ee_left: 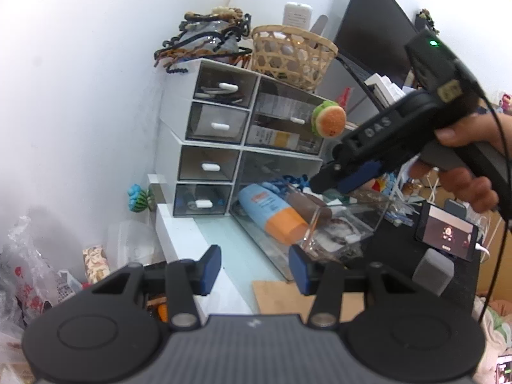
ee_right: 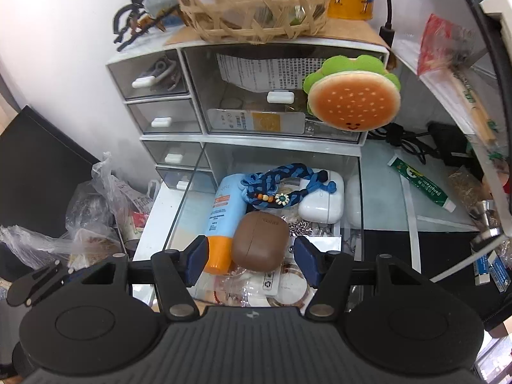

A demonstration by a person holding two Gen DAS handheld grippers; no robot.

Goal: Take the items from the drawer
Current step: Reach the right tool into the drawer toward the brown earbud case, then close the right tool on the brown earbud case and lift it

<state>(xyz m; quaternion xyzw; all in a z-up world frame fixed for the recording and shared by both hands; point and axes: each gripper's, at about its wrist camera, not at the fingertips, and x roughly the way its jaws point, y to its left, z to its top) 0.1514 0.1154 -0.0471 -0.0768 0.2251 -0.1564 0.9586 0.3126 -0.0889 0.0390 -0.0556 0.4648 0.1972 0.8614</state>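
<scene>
A clear drawer (ee_left: 339,224) is pulled out of the white organizer (ee_left: 224,147). In it lie a blue sunscreen tube with an orange cap (ee_right: 220,220), a brown oval case (ee_right: 259,244), a blue braided strap (ee_right: 281,185) and a white earbud case (ee_right: 320,201). My right gripper (ee_right: 251,260) is open just above the drawer, with its jaws either side of the brown case and the tube's cap. It also shows in the left wrist view (ee_left: 323,182). My left gripper (ee_left: 254,267) is open and empty in front of the drawer.
A woven basket (ee_left: 292,52) and hair bands (ee_left: 204,38) sit on top of the organizer. A burger toy (ee_right: 353,99) hangs at its right. A phone (ee_left: 448,232) stands on the black desk at right. Plastic bags (ee_right: 92,211) lie at left.
</scene>
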